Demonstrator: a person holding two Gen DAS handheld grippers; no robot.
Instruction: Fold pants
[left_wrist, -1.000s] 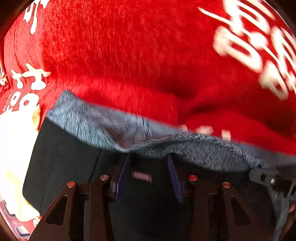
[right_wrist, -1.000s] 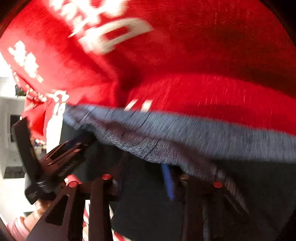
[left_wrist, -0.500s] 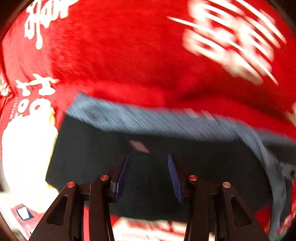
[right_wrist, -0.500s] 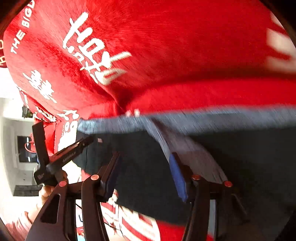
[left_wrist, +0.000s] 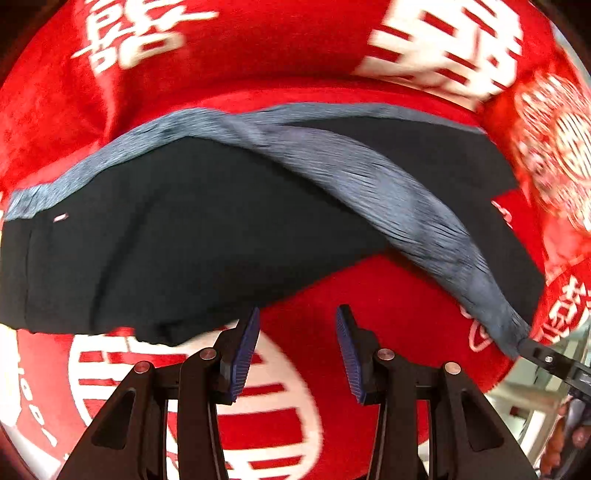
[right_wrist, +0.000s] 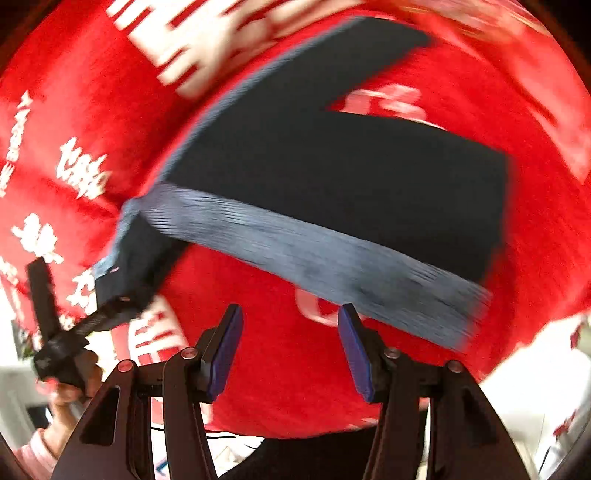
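Observation:
Black pants (left_wrist: 192, 236) with a grey waistband (left_wrist: 388, 192) lie on the red cloth; they also show in the right wrist view (right_wrist: 351, 173), with the waistband (right_wrist: 314, 254) nearest the camera. My left gripper (left_wrist: 295, 350) is open and empty, just clear of the pants' near edge. My right gripper (right_wrist: 291, 347) is open and empty, a little short of the waistband. In the left wrist view the right gripper's tip (left_wrist: 546, 358) touches the waistband's end. In the right wrist view the left gripper (right_wrist: 74, 332) is by the pants' left corner.
A red cloth with white characters (left_wrist: 258, 48) covers the whole work surface; it also fills the right wrist view (right_wrist: 74, 110). Its edge and a pale room show at the lower right (right_wrist: 546, 369). A hand in a pink sleeve (right_wrist: 55, 413) holds the left gripper.
Both grippers let go of the waistband and pulled back. The pants, held up close to the cameras a second ago, now lie spread on the red cloth.

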